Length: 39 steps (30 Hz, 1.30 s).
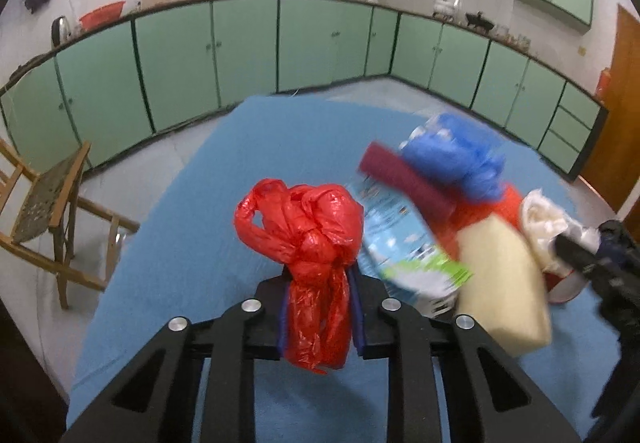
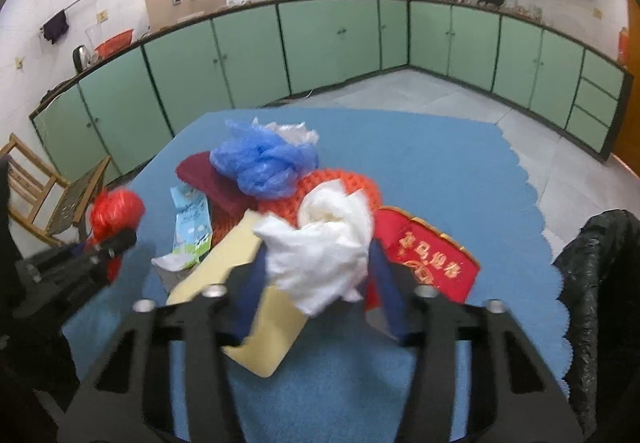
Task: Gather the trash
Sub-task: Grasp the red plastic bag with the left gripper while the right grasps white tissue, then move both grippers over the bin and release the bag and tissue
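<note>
Pinching a knotted red plastic bag [image 1: 308,239] between its blue-lined fingers, the left gripper [image 1: 318,283] holds the bag by its twisted lower part, so the bulky knotted head stands clear above the jaws; gripping the narrow neck appears chosen because the crumpled head would be too wide and springy to clamp. The right gripper [image 2: 320,275] has its jaws closed in on a crumpled white plastic bag [image 2: 320,243], the pads pressing its sides, and the bag bulges out above and below them. In the left wrist view the same white bag [image 1: 548,219] shows at the far right with the right gripper's tip against it.

The remaining items lie in one heap on the blue cloth-covered table [image 2: 440,163]: a crumpled blue plastic bag [image 2: 264,163] on top, a dark maroon flat block [image 2: 200,175] beneath it, an orange knitted piece [image 2: 340,183], a pale yellow foam sponge [image 2: 240,255], a light blue printed paper packet [image 2: 192,223] and a red embroidered cloth pouch [image 2: 432,259]. The two grasped bags sit at opposite edges of the heap, which lets both hands work without crossing.

A black plastic trash bag [image 2: 592,263] hangs at the table's right edge, judged the likely destination. Whether either bag is lifted clear of the table cannot be told
</note>
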{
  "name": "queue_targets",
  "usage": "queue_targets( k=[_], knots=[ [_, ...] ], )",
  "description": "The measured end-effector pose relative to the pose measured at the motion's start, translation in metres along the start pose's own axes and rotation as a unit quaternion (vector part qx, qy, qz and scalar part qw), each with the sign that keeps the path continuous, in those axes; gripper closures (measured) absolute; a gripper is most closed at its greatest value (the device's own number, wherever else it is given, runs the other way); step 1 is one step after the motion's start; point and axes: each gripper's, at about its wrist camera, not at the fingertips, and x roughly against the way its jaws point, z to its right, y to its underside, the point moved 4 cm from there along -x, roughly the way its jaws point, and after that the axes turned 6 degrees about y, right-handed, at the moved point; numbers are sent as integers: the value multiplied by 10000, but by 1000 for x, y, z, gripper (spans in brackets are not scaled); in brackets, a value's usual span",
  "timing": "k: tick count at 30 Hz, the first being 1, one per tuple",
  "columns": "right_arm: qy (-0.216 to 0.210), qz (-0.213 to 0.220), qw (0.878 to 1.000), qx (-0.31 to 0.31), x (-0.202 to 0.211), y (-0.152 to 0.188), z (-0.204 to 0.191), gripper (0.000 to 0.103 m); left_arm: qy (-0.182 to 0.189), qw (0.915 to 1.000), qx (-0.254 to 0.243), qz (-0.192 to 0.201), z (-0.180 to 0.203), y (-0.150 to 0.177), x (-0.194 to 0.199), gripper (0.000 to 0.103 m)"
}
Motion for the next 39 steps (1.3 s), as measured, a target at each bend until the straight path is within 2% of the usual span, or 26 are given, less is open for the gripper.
queue_targets(
  k=[2,5,13,20,31,39],
  knots=[
    [-160,-59,9999,28,-1,1,-2,85,53,10000,-19,68,4,-5,5,80],
    [-253,25,9996,91,8,1,-3,91,136,9998,20,145,9,-11,13,80],
    [-367,416,9985,-27,53,-15,11,91,291,9987,-151,387,30,-24,40,80],
    [-337,753,9965,-150,99,-24,29,91,609,9959,-343,565,64,-33,64,80],
    [18,1056,9939,-316,149,-20,73,91,1123,9888,-658,736,128,-33,90,80],
    [483,1118,9904,-658,175,1,137,91,1600,9804,-966,630,189,-20,90,81]
  ],
)
